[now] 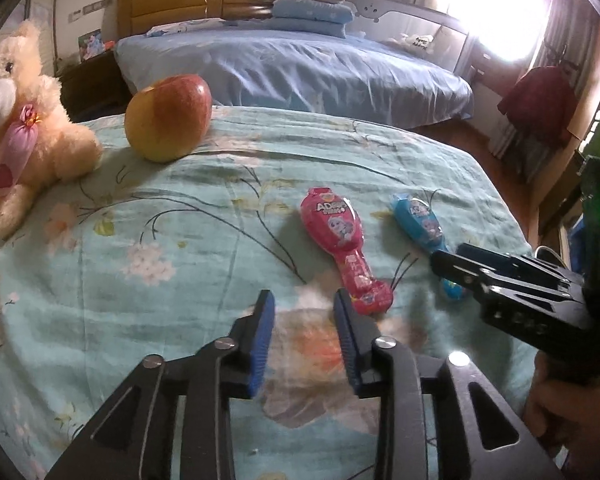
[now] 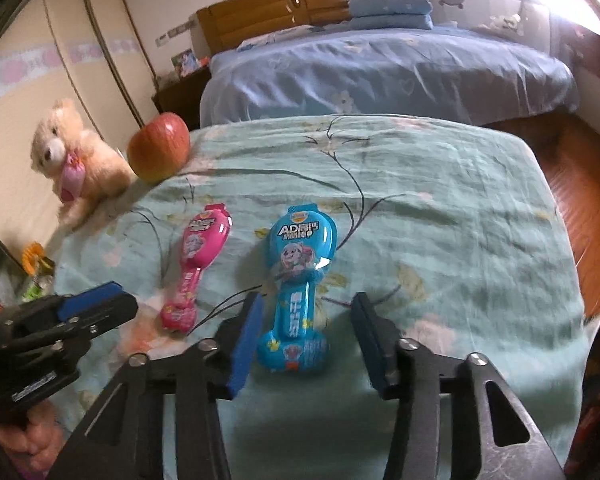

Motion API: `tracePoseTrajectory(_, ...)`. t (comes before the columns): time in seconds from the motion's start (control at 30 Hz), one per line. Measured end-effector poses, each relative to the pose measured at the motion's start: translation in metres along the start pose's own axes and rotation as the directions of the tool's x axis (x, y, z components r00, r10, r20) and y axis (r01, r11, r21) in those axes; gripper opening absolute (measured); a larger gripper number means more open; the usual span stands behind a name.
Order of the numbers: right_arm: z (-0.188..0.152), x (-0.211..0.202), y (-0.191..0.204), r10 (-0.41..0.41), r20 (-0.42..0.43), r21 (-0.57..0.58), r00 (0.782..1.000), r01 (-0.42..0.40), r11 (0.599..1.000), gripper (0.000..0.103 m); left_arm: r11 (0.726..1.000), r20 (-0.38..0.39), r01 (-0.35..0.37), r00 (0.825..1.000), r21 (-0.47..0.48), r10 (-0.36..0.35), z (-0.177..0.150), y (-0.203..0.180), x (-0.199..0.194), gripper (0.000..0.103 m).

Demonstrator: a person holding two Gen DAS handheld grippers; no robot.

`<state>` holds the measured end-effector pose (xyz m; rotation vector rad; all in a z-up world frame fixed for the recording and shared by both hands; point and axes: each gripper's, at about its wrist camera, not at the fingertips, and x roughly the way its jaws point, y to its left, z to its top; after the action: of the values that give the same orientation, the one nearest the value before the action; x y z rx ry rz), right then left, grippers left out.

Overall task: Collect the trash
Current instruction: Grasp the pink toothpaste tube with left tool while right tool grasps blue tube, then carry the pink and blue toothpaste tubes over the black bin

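Progress: nothing collected; pink wrapper (image 1: 346, 252) and blue wrapper (image 2: 298, 292) both lay on the floral quilt (image 2: 440, 220).
Left gripper (image 1: 305, 320): my jaws stood apart, empty; pink wrapper's end just beside the right finger.
Right gripper (image 2: 306, 328): my jaws were open, straddling the blue wrapper's lower end, pads not pressing.
Left: both pickups.

Pink packet (image 2: 196, 268), blue packet (image 2: 300, 280), red-yellow apple (image 1: 168, 118), floral mint bedspread (image 1: 140, 216)
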<state>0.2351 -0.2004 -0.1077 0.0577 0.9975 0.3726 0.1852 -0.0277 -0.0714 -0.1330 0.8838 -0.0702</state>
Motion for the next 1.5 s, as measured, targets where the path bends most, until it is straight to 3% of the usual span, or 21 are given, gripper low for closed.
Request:
tracePoseTrajectory(0.07, 0.000, 0.001, 0.001, -0.028, -0.006, -0.024, 1.000, 0.028, 0.999, 0.023, 1.000, -0.001, 0.000, 1.000, 0.000, 0.000, 0.002, -0.003, 0.004, 0.039)
tracePoseTrajectory(0.1, 0.000, 0.001, -0.001, -0.034, -0.006, -0.026, 0.999, 0.034, 0.999, 0.021, 1.000, -0.001, 0.003, 1.000, -0.001, -0.003, 0.004, -0.004, 0.005, 0.041)
tracePoseTrajectory(0.13, -0.002, -0.001, -0.005, -0.025, -0.006, -0.020, 1.000, 0.025, 0.999, 0.020, 1.000, -0.001, 0.005, 1.000, -0.002, -0.005, 0.005, -0.006, 0.007, 0.046)
tracePoseTrajectory(0.27, -0.007, -0.009, -0.015, -0.032, -0.002, -0.004, 1.000, 0.031, 0.999, 0.020, 1.000, -0.011, 0.002, 1.000, 0.009, -0.002, 0.013, -0.016, 0.021, 0.049)
tracePoseTrajectory(0.47, -0.015, -0.019, -0.027, -0.018, 0.004, 0.034, 1.000, 0.018, 0.999, 0.020, 0.995, -0.034, -0.075, 0.996, 0.066, 0.077, 0.020, -0.038, 0.050, 0.049)
tracePoseTrajectory(0.5, -0.015, -0.019, -0.028, -0.015, 0.005, 0.038, 1.000, 0.015, 0.999, 0.020, 0.993, -0.029, -0.087, 0.996, 0.082, 0.089, 0.020, -0.043, 0.051, 0.048)
tracePoseTrajectory(0.57, -0.015, -0.019, -0.027, -0.016, 0.006, 0.040, 1.000, 0.016, 0.999, 0.020, 0.992, -0.025, -0.068, 0.997, 0.104, 0.071, 0.020, -0.050, 0.052, 0.024)
tracePoseTrajectory(0.6, -0.014, -0.019, -0.027, -0.018, 0.008, 0.039, 1.000, 0.018, 0.999, 0.020, 0.991, -0.024, -0.065, 0.997, 0.113, 0.068, 0.020, -0.052, 0.051, 0.020)
tracePoseTrajectory(1.07, -0.030, -0.051, -0.035, 0.017, 0.052, 0.108, 0.999, -0.022, 0.994, 0.020, 0.994, 0.001, 0.046, 0.999, 0.100, -0.046, -0.007, -0.050, 0.009, 0.019)
tracePoseTrajectory(1.5, -0.058, -0.085, -0.052, -0.007, 0.091, 0.174, 0.996, -0.009, 0.985, 0.020, 0.983, 0.008, 0.083, 0.996, 0.161, -0.085, -0.028, -0.080, -0.019, 0.019)
